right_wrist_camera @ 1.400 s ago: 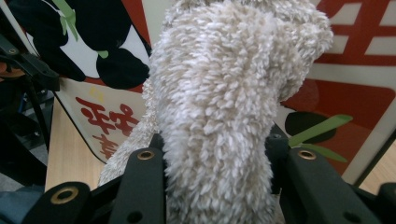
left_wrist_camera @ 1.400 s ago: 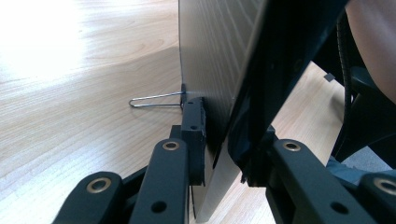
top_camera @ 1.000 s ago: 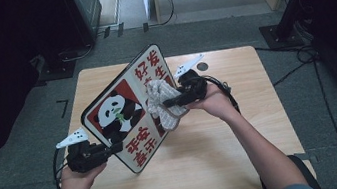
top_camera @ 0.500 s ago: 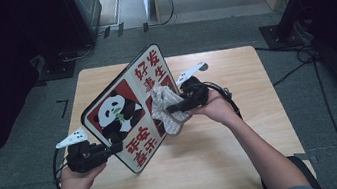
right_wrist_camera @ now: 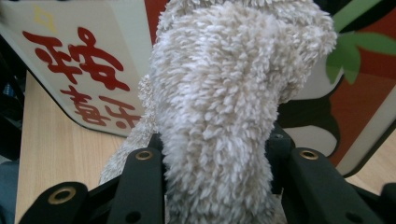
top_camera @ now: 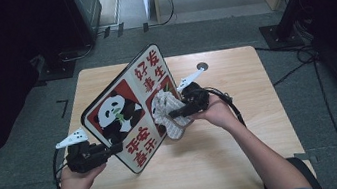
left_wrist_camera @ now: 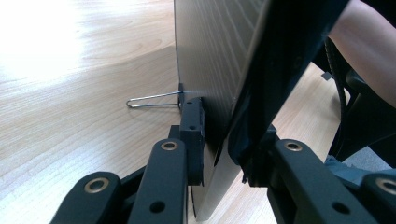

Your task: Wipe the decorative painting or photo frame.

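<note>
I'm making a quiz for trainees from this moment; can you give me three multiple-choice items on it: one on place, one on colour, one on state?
1. Where is the fluffy cloth?
A. Against the printed face of the panda board
B. Flat on the table
C. On the floor

2. What colour are the board's large characters?
A. Blue
B. Red
C. Green

3. What are the left tongs doing?
A. Hanging open over the table
B. Holding the cloth
C. Clamping the board's edge

Key: 1 A, the right tongs press the cloth on the board's face; 2 B, red strokes on a pale ground; 3 C, the left gripper view shows the jaws closed on the board's edge.
</note>
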Action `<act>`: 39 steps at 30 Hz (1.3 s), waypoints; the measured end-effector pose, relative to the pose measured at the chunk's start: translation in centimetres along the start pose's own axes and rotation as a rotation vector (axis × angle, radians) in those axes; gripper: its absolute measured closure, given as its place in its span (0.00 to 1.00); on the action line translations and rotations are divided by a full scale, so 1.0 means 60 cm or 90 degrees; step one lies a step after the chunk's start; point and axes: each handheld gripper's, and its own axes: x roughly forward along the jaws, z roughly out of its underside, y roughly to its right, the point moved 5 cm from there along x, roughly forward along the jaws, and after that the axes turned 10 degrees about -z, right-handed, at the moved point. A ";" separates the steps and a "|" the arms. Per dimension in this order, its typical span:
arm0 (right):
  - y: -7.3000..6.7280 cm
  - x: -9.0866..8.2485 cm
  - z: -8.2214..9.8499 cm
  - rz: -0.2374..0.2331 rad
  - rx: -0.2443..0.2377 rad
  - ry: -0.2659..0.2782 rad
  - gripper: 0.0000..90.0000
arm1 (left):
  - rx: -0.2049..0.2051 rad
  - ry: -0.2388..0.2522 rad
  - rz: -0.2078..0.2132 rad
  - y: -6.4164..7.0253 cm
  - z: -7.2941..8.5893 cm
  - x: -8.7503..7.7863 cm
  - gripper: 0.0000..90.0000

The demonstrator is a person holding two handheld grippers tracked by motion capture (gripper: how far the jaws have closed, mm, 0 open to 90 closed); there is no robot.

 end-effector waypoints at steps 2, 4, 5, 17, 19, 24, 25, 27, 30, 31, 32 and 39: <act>0.002 0.004 0.004 0.000 0.001 -0.004 0.69 | 0.001 0.000 0.000 0.000 0.000 0.000 0.82; 0.003 0.007 0.009 0.001 0.002 -0.004 0.69 | 0.000 0.000 -0.001 0.000 0.000 0.000 0.82; 0.003 0.009 0.012 0.002 0.006 -0.008 0.69 | 0.000 -0.001 0.000 0.000 0.000 -0.001 0.82; 0.012 0.028 0.040 0.006 0.028 -0.040 0.69 | -0.001 0.001 0.002 0.000 0.000 -0.001 0.82; 0.014 0.032 0.046 0.009 0.034 -0.053 0.69 | 0.001 0.001 0.002 -0.001 0.000 -0.001 0.82; 0.017 0.042 0.056 0.014 0.034 -0.074 0.69 | 0.002 0.001 0.004 0.000 0.000 -0.001 0.82; 0.018 0.044 0.058 0.013 0.038 -0.077 0.69 | 0.002 0.001 0.004 0.000 0.000 -0.001 0.82; 0.019 0.047 0.062 0.013 0.042 -0.081 0.69 | 0.002 0.001 0.005 0.000 0.001 -0.001 0.82; 0.021 0.051 0.066 0.012 0.044 -0.084 0.69 | 0.002 0.001 0.006 0.001 0.001 -0.001 0.81; 0.022 0.053 0.068 0.011 0.046 -0.085 0.69 | 0.002 0.001 0.006 0.001 0.001 -0.001 0.81; 0.022 0.054 0.070 0.012 0.045 -0.084 0.69 | 0.002 0.001 0.006 0.001 0.001 -0.001 0.81; 0.025 0.060 0.079 0.006 0.053 -0.096 0.69 | 0.002 0.001 0.008 0.000 0.001 -0.001 0.81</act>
